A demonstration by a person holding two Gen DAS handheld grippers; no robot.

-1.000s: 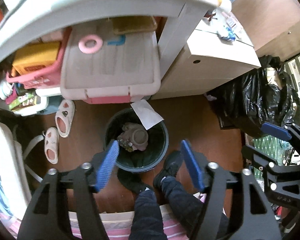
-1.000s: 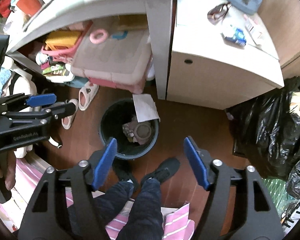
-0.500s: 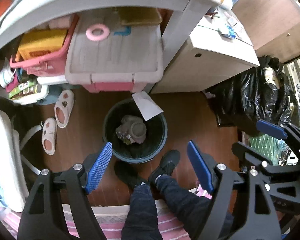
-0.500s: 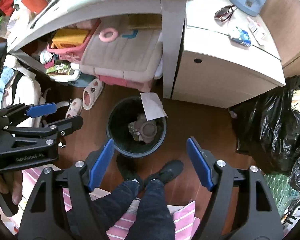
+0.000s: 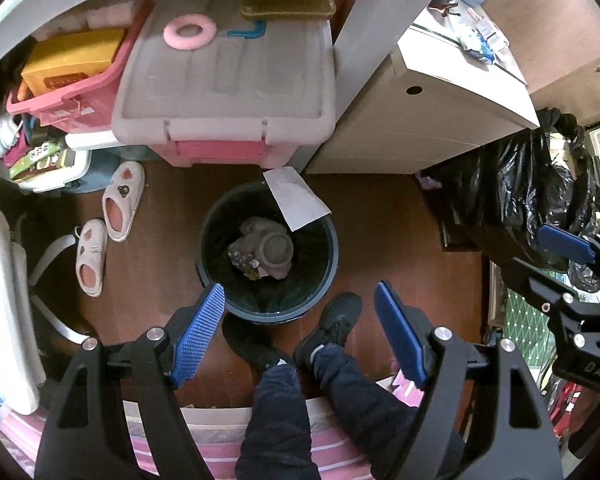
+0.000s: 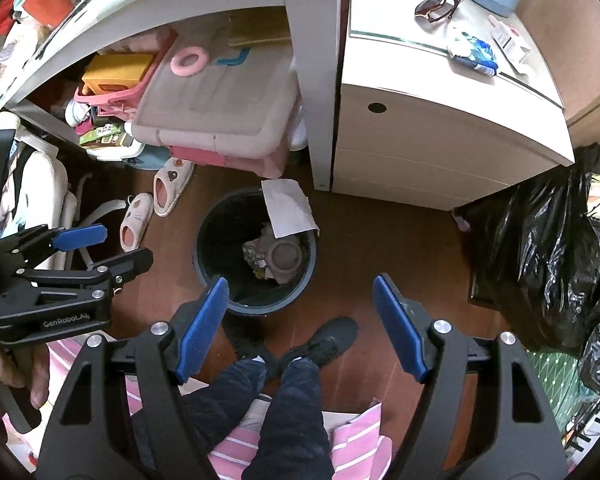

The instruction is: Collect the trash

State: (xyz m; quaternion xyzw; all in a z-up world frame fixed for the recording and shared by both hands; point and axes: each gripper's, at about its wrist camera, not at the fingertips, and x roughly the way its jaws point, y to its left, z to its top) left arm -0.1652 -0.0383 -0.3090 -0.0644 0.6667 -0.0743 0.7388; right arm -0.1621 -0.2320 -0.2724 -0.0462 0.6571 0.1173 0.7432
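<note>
Both hand-held grippers point down at the floor with their blue-padded jaws spread wide and nothing between them: the left gripper [image 5: 298,312] frames the near rim of the bin and the person's shoes, and the right gripper [image 6: 300,306] does the same from a little farther right. Each also shows in the other's view, the left one at the left edge of the right wrist view with a hand [image 6: 8,376] beneath it. Directly below them stands a round dark trash bin [image 5: 327,276] on the reddish-brown wooden floor [image 5: 388,220], holding crumpled trash [image 5: 266,250] that includes a brownish cup-like piece. A white sheet of paper [image 5: 296,198] lies tilted over the bin's far rim, partly inside and partly hanging out. The person's dark shoes [image 5: 332,324] and dark trouser legs stand just beside the bin's near side. Beyond the bin, a lidded storage box [image 5: 228,88] with a pink base sits under a white desk, with a pink ring [image 5: 189,31] on its lid. To the left of the bin lie two pale slippers [image 5: 118,208]. To the right, a white drawer cabinet [image 6: 440,136] carries sunglasses [image 6: 438,4], and black garbage bags [image 6: 548,248] are piled against it, well apart from the bin.
</note>
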